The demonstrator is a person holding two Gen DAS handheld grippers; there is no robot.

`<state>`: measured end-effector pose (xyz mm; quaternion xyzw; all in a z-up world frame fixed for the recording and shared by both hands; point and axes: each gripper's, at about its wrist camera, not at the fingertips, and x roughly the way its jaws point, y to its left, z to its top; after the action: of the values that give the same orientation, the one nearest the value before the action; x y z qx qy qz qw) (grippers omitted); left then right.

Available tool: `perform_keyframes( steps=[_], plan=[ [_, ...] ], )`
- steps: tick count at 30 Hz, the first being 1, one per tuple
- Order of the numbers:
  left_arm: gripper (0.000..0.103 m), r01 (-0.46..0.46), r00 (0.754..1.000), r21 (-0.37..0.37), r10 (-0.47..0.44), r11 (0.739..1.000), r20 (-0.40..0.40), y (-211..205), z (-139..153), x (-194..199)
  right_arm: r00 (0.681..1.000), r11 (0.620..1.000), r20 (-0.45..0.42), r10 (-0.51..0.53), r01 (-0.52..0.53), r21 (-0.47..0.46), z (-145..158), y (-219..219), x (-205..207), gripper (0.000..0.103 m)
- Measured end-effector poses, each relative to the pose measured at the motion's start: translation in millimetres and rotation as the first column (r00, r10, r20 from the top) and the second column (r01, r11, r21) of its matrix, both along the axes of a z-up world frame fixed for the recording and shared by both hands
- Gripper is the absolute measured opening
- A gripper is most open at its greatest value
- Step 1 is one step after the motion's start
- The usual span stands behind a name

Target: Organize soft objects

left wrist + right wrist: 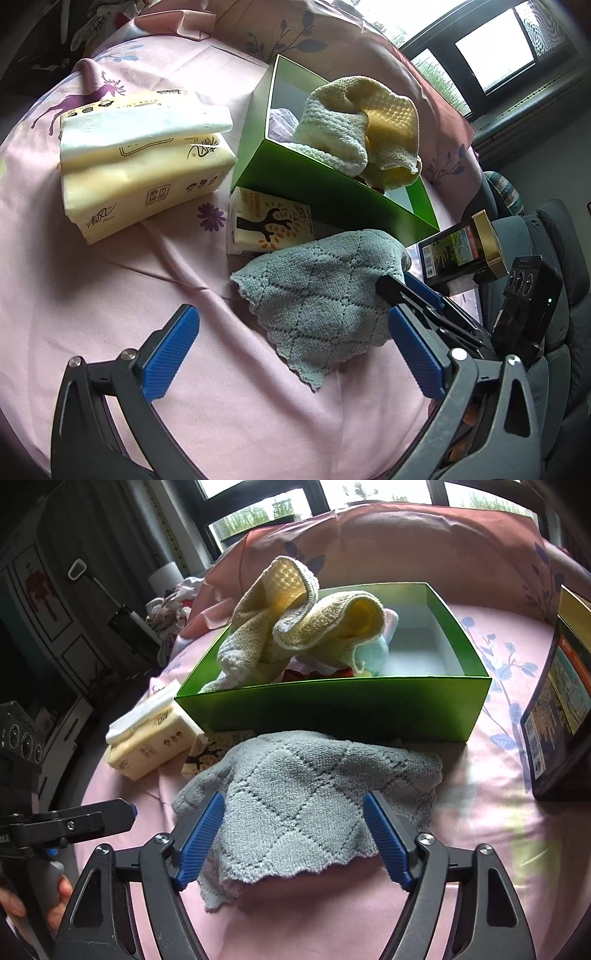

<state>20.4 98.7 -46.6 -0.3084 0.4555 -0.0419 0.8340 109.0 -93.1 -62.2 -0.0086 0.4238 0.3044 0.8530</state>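
Note:
A grey quilted cloth (321, 295) (303, 797) lies humped on the pink bedsheet in front of a green box (325, 184) (332, 709). My right gripper (291, 834) has the cloth's near part bunched between its blue pads, which press on it from both sides; in the left wrist view the right gripper (406, 295) sits at the cloth's right edge. My left gripper (291, 354) stands wide open just above the cloth's near corner, touching nothing. A cream and yellow towel (354, 122) (295, 627) hangs over the box rim, with more soft items inside.
A large tissue pack (140, 162) (147, 738) and a small tissue packet (269, 225) (207, 753) lie left of the box. A dark carton (461, 251) (561, 709) stands to the right. A pink pillow (424, 546) lies behind the box. A hand (55, 897) holds the left gripper's grip.

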Motion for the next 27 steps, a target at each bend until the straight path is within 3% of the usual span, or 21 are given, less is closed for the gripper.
perform_keyframes(
  steps=[3, 6, 10, 14, 17, 20, 23, 25, 27],
  plan=[
    [0.102, -0.003, 1.000, -0.005, 0.003, 1.000, -0.003, 4, -2, -1, 0.999, 0.998, 0.014, 0.030, -0.029, -0.064, -5, 10, -1, 0.015],
    [0.102, -0.005, 1.000, -0.008, 0.005, 1.000, -0.005, 7, -4, -3, 0.999, 0.999, 0.045, 0.031, -0.032, 0.031, 11, 1, -7, 0.010],
    [0.102, -0.010, 1.000, -0.031, 0.010, 0.999, 0.001, 11, -1, -7, 0.992, 0.982, 0.125, 0.028, -0.051, 0.184, 59, -24, -23, 0.010],
    [0.102, 0.011, 1.000, -0.050, -0.010, 0.999, 0.021, 6, 6, -12, 0.987, 0.969, 0.147, 0.065, -0.098, 0.227, 88, -45, -47, 0.010],
    [0.102, 0.054, 0.998, -0.063, -0.053, 0.997, 0.026, -8, 10, -14, 0.992, 0.978, 0.075, 0.105, -0.116, 0.174, 71, -52, -63, 0.010],
    [0.102, 0.125, 0.992, -0.056, -0.124, 0.991, 0.017, -32, 11, -13, 0.994, 0.991, -0.033, 0.109, -0.106, 0.078, 29, -57, -79, 0.010],
    [0.102, 0.213, 0.977, -0.039, -0.214, 0.976, -0.011, -65, 6, -11, 0.989, 0.995, -0.123, 0.084, -0.076, 0.066, -6, -75, -89, 0.010],
    [0.102, 0.265, 0.964, -0.004, -0.265, 0.964, -0.035, -86, 1, -8, 0.987, 0.998, -0.150, 0.052, -0.047, 0.038, -16, -86, -93, 0.022],
    [0.102, 0.316, 0.948, 0.031, -0.313, 0.948, -0.062, -107, -4, -4, 0.989, 1.000, -0.146, 0.011, -0.010, 0.005, -20, -95, -97, 0.067]
  ],
)
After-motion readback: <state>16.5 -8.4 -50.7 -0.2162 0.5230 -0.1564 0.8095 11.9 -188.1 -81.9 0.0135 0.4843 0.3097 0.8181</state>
